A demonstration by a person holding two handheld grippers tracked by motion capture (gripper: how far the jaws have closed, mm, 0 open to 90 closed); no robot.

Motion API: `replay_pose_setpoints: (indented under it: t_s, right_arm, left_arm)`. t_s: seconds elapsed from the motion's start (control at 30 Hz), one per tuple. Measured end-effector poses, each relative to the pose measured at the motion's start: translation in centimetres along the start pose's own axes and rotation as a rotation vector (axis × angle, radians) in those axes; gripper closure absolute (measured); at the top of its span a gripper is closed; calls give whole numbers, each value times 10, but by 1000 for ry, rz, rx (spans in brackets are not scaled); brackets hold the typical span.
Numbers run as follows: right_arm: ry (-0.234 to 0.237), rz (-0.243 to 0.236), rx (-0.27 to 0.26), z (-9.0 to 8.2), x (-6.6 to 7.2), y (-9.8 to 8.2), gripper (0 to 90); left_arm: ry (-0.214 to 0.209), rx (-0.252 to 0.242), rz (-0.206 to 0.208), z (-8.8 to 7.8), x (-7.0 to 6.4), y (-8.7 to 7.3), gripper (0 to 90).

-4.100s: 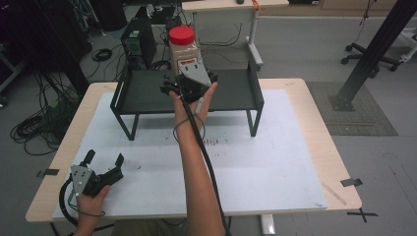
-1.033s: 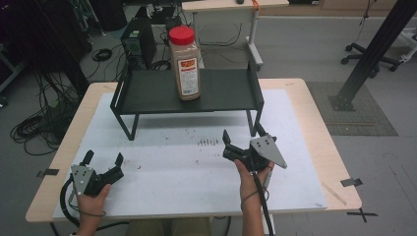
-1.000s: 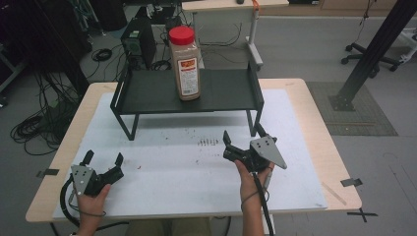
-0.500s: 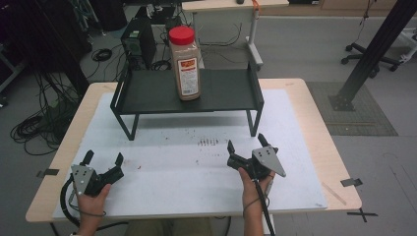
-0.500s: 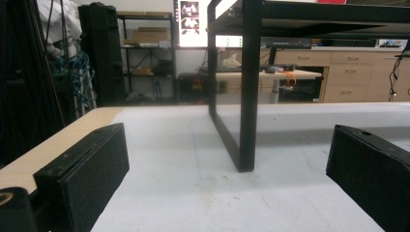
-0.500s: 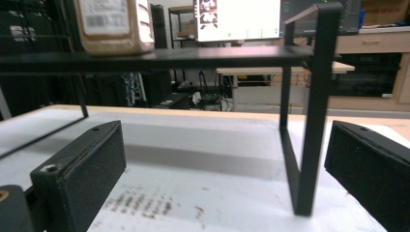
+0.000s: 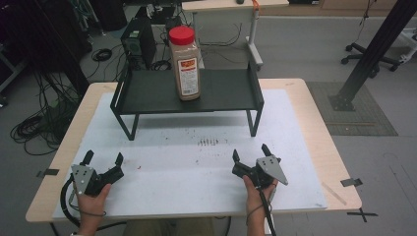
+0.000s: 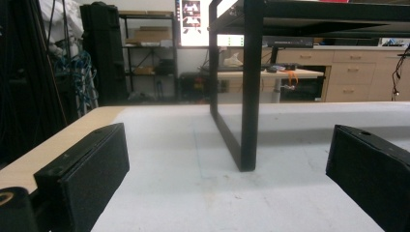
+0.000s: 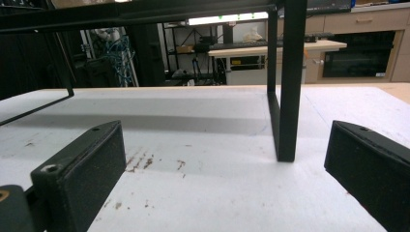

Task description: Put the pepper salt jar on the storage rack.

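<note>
A tall spice jar (image 7: 184,63) with a red lid stands upright on the black metal shelf (image 7: 221,93) at the back of the table. My left gripper (image 7: 103,159) rests open on the white mat at the front left, held by a hand, nothing between its jaws. My right gripper (image 7: 251,153) lies open at the front right, also empty. In the left gripper view a shelf leg (image 8: 251,87) stands ahead between the open jaws. The right gripper view has the shelf's right leg (image 9: 290,82) ahead of its open jaws.
The white mat (image 7: 187,162) covers most of the wooden table (image 7: 324,147) and bears small brown stains (image 7: 209,142) near its middle. Cables, computer gear (image 7: 140,46) and another desk (image 7: 231,6) lie beyond the far edge.
The right gripper, which held the jar on the shelf earlier, has let it go and drawn back to the front right of the mat, then moved slightly nearer. The left gripper stayed put.
</note>
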State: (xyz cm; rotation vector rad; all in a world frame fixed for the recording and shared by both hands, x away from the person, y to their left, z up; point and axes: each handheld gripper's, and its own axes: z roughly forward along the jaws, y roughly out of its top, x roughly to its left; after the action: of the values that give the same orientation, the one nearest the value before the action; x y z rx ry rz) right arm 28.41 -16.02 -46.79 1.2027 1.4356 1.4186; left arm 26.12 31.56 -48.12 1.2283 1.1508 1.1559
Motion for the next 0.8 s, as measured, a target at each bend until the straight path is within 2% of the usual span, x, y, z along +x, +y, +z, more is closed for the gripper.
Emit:
replay_pose_setpoints:
  t_s: [0.2,0.5,0.67,0.8]
  right_arm:
    - [-9,-3,13,-2,-3,-8,11]
    - [-6,0,-7,-5,-4,-10,13]
    - [-6,-32,-16,-5,-2,-11,26]
    - [-6,-20,-23,-6,-3,-12,25]
  left_arm:
    - [1,0,-1,0,0,0,19]
    - [3,1,-3,0,0,0,18]
    - [4,-1,-3,0,0,0,18]
    - [5,-1,-3,0,0,0,18]
